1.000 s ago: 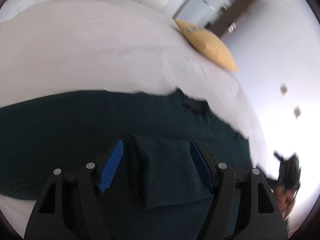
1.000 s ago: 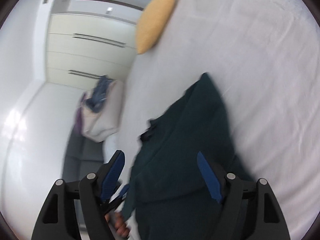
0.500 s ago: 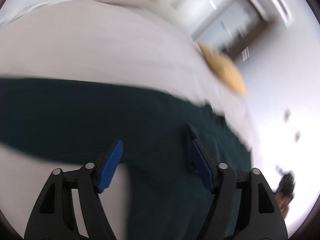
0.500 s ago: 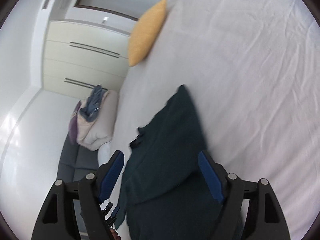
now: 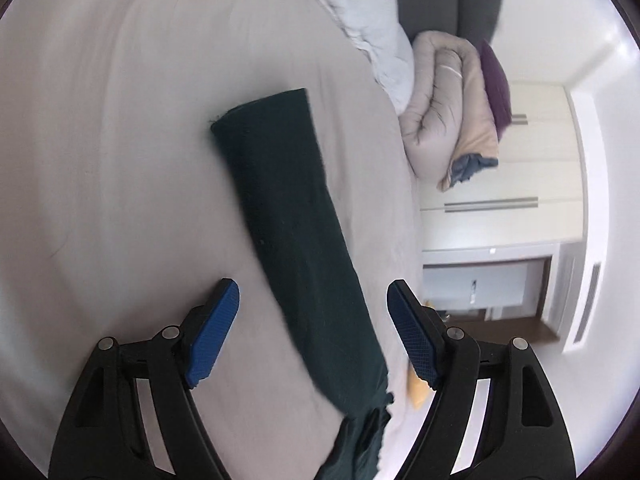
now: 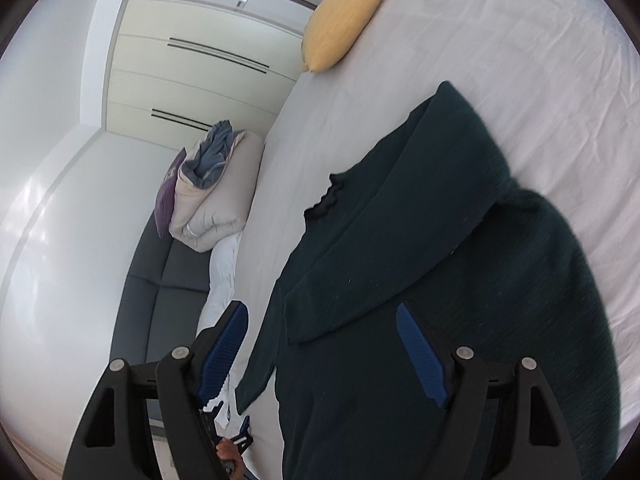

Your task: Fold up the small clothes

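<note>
A dark green garment (image 6: 420,280) lies on the white bed sheet (image 6: 540,60), one part folded over the body. In the left wrist view one long sleeve (image 5: 292,216) stretches away across the sheet (image 5: 100,140). My left gripper (image 5: 314,336) is open and empty, hovering above the near end of that sleeve, its jaws either side of it. My right gripper (image 6: 324,352) is open and empty above the garment's body; its left finger is over the bed's edge.
A yellow pillow (image 6: 344,20) lies at the far end of the bed. A folded beige duvet with a purple cushion (image 5: 452,112) sits on a grey sofa (image 6: 160,288) beside the bed. A white wardrobe (image 6: 192,80) stands behind.
My left gripper has swung round from over the garment's body to look along the outstretched sleeve. My right gripper has drifted slightly closer over the body. Both stay open.
</note>
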Action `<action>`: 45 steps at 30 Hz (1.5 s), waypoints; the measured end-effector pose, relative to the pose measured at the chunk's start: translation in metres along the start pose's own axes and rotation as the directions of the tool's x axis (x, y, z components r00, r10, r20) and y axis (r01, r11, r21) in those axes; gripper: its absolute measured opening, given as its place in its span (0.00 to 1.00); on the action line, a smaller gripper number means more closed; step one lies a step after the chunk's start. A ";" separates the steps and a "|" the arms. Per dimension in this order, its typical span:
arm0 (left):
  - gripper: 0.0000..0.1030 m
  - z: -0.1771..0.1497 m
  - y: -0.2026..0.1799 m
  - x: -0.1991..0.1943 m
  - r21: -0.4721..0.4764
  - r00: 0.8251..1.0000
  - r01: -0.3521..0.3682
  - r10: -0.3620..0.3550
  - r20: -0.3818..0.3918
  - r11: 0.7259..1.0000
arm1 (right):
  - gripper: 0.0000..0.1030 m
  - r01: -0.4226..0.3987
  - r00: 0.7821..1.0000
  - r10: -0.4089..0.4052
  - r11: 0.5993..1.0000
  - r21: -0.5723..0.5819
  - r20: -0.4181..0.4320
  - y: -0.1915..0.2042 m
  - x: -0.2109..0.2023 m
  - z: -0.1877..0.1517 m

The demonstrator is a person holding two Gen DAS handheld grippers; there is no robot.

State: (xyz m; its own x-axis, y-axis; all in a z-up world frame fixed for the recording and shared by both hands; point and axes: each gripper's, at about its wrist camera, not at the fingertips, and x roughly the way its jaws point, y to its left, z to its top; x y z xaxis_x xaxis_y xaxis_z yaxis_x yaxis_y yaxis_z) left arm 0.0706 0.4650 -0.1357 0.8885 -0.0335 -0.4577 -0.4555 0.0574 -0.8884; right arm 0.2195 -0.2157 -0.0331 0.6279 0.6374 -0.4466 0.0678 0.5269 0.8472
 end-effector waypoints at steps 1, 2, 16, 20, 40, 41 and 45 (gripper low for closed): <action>0.73 0.001 0.001 0.005 -0.013 1.000 0.005 -0.005 0.005 1.000 | 0.78 0.001 1.000 -0.001 1.000 -0.005 -0.003 0.002 0.002 -0.002; 0.73 0.004 0.000 0.008 -0.031 1.000 0.021 -0.021 0.014 0.999 | 0.78 0.003 1.000 -0.003 1.000 -0.009 -0.006 0.004 0.003 -0.003; 0.07 0.035 -0.009 0.074 0.014 0.998 -0.044 0.044 0.046 0.999 | 0.76 0.027 1.000 -0.027 0.999 -0.028 -0.012 0.000 0.014 -0.010; 0.07 0.009 -0.069 0.077 0.248 0.995 -0.092 0.082 0.051 0.964 | 0.75 0.026 1.000 -0.026 0.999 -0.019 -0.008 -0.008 0.014 -0.008; 0.07 -0.378 -0.161 0.208 0.972 0.939 -0.119 0.295 0.177 -0.203 | 0.74 -0.014 0.981 -0.011 0.992 -0.126 -0.196 0.012 0.089 0.021; 0.07 -0.380 -0.157 0.207 0.969 0.938 -0.119 0.294 0.182 -0.217 | 0.74 -0.022 0.977 -0.005 0.992 -0.128 -0.215 0.015 0.098 0.021; 0.07 -0.377 -0.155 0.213 0.973 0.943 -0.123 0.282 0.176 -0.195 | 0.74 -0.076 0.943 0.046 0.994 -0.079 -0.331 0.029 0.153 0.018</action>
State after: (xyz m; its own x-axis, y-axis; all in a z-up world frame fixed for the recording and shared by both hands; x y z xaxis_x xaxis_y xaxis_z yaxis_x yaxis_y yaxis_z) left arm 0.3090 0.0728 -0.1085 0.7196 0.1601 -0.6757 0.0336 0.9639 0.2642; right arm 0.3311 -0.1131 -0.0718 0.3384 0.8110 -0.4772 -0.0419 0.5196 0.8534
